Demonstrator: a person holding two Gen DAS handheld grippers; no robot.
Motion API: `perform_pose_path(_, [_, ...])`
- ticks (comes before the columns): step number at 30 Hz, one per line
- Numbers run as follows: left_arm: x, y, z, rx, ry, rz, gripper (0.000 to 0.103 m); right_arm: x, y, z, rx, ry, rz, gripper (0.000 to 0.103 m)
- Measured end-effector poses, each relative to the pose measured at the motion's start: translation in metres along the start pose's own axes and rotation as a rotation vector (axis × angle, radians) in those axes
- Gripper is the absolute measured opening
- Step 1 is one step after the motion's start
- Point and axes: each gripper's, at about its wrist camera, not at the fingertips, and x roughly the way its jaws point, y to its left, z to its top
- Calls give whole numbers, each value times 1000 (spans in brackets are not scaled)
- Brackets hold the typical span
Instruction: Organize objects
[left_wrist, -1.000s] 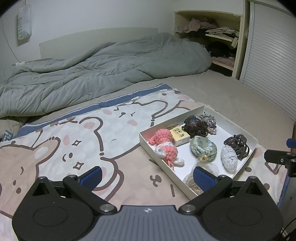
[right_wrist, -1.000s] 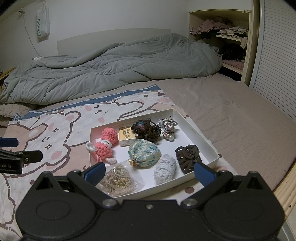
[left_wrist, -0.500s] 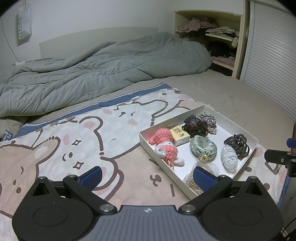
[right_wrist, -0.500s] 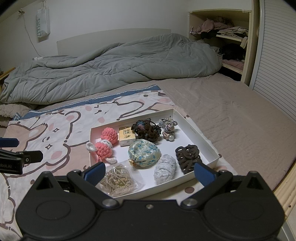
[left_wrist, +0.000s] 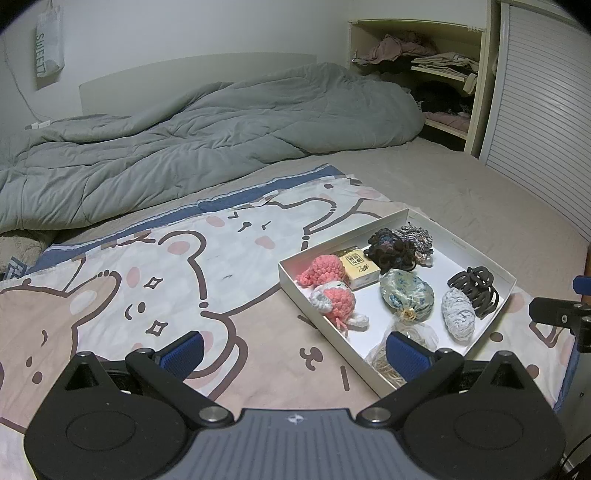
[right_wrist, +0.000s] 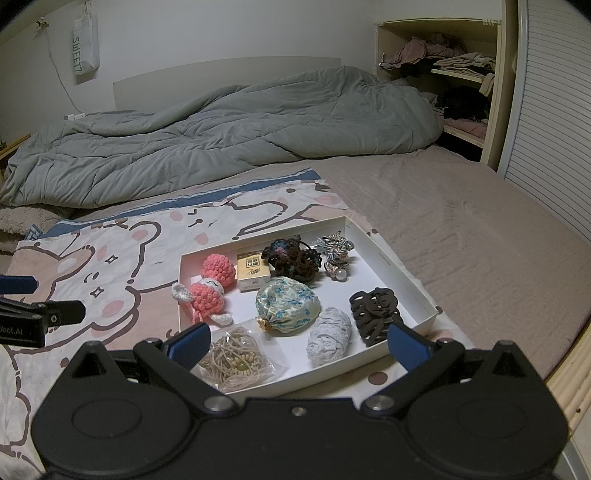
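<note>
A shallow white box lies on a bear-print blanket on the bed. Inside it are a pink crochet doll, a small yellow carton, a dark scrunchie, a striped hair tie, a floral pouch, a pale lace scrunchie, a dark claw clip and a bag of beige hair bands. My right gripper hovers open over the box's near edge. My left gripper is open over the blanket left of the box, holding nothing.
A rumpled grey duvet covers the far half of the bed. An open shelf with folded clothes and a slatted wardrobe door stand at the right. A bag hangs on the wall. The bed edge runs at lower right.
</note>
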Motion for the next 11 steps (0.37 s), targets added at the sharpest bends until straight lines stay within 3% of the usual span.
perform_pose_path(11, [1, 2, -1, -9, 7, 3, 103, 0, 0, 0, 0, 0, 0, 103])
